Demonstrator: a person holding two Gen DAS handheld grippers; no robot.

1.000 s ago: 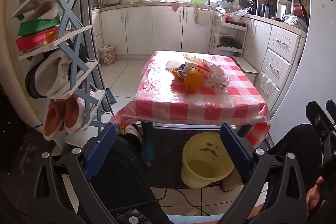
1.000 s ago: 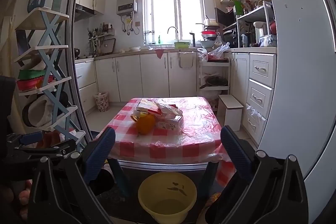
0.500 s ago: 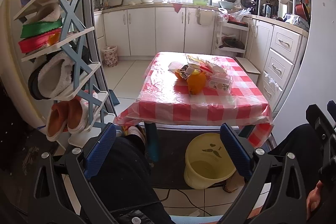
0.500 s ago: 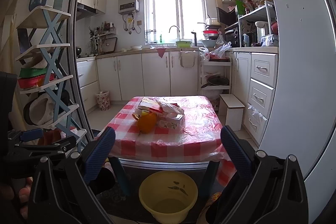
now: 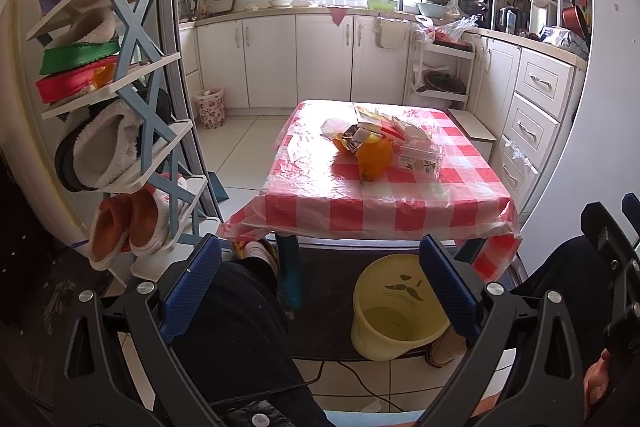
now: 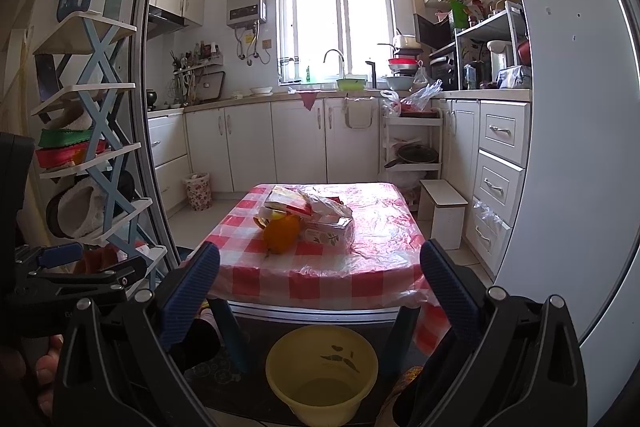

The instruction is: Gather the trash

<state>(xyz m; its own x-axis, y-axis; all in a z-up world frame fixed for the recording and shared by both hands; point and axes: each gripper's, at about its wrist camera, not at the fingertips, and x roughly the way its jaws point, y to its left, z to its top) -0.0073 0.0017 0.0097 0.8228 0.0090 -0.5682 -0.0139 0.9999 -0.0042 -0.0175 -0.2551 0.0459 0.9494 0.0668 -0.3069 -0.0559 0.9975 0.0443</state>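
A heap of trash (image 5: 372,143) lies on a low table with a red-checked cloth (image 5: 380,195): an orange bag (image 5: 374,157), wrappers and a clear plastic box (image 5: 420,159). The heap also shows in the right wrist view (image 6: 304,215). A yellow bucket (image 5: 396,311) stands on the floor under the table's near edge, and shows in the right wrist view (image 6: 322,371). My left gripper (image 5: 320,287) is open and empty, well short of the table. My right gripper (image 6: 320,287) is open and empty, also short of the table.
A shoe rack (image 5: 116,107) with slippers stands at the left. White kitchen cabinets (image 6: 280,143) line the back wall, drawers (image 6: 500,163) and a fridge (image 6: 572,147) the right. A small floral bin (image 5: 209,107) stands by the cabinets. The person's dark-clothed legs (image 5: 232,327) are below.
Both grippers have risen slightly and tilted up a little; the table and bucket sit a bit lower in view. Jaws stay open.
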